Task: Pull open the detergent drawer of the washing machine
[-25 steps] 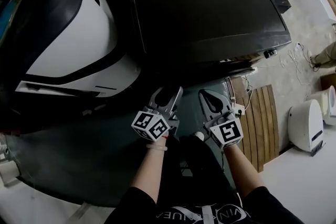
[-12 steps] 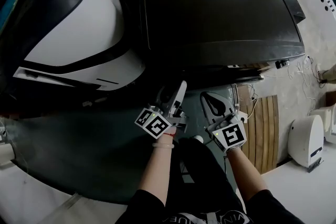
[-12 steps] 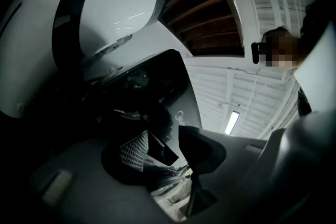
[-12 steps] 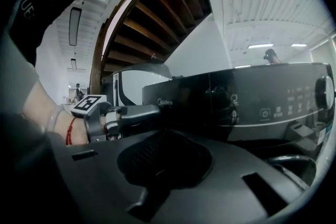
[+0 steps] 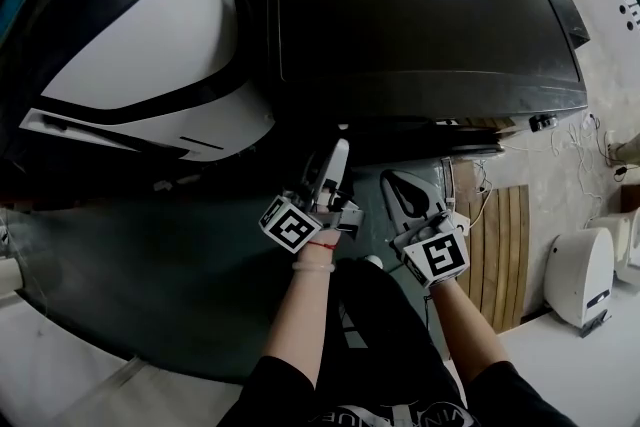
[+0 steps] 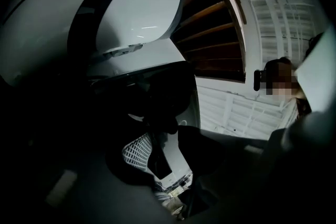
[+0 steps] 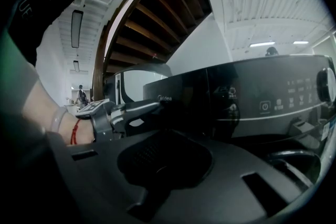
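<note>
The dark washing machine [image 5: 420,15] fills the upper middle of the head view; its front is hidden under the lid's edge. In the right gripper view its control panel [image 7: 252,97] shows a logo at the left end, a power button [image 7: 265,106] and a knob [image 7: 328,84]. That left end looks flush; I cannot make out the drawer's outline. My left gripper [image 5: 338,155] is rolled on its side, tip at the machine's front left corner, open with nothing between its pads [image 6: 137,152]. My right gripper [image 5: 392,179] hovers beside it, fingers meeting at the tip, holding nothing.
A white and black appliance [image 5: 140,45] stands close on the left. On the floor to the right lie a slatted wooden panel [image 5: 500,235], cables [image 5: 590,130] and a small white appliance [image 5: 580,275]. A wooden staircase [image 7: 152,23] rises behind.
My left gripper has rolled onto its side, so its two fingers now show as one narrow blade near the machine's front edge. My right gripper has stayed put.
</note>
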The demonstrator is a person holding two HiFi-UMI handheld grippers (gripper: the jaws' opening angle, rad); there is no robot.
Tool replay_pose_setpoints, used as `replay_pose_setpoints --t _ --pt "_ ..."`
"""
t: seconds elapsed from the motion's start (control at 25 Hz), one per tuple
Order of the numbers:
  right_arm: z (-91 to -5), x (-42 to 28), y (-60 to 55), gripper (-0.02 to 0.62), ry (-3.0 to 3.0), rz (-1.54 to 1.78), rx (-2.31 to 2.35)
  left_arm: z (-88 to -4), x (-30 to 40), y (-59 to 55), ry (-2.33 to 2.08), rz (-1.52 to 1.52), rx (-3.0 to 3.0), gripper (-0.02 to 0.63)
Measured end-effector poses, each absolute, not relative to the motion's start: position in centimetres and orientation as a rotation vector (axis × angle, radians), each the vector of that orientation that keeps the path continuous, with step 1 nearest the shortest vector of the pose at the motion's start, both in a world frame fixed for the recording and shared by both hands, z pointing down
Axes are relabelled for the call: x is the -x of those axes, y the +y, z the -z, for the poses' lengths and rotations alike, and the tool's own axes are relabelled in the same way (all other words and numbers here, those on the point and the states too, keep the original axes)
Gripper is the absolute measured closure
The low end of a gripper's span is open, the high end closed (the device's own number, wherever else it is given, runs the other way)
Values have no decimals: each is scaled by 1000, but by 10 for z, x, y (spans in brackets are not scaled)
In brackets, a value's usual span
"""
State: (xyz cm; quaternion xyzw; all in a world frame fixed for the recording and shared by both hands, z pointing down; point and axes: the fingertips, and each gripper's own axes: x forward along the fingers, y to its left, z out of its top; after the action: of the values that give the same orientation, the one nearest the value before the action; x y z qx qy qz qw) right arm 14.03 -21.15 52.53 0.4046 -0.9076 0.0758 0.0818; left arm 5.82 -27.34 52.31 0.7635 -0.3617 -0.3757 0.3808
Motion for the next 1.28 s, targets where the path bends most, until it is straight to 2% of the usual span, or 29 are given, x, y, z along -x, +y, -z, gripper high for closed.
replay_pose_setpoints --t 0.56,1.28 --pt "-520 -151 -192 583 -2738 -216 -1187 -520 -61 -255 -930 1016 -1888 467" --pt "-514 -142 -167 583 -2734 -246 -1226 -526 -66 -219 -895 918 -1901 477"
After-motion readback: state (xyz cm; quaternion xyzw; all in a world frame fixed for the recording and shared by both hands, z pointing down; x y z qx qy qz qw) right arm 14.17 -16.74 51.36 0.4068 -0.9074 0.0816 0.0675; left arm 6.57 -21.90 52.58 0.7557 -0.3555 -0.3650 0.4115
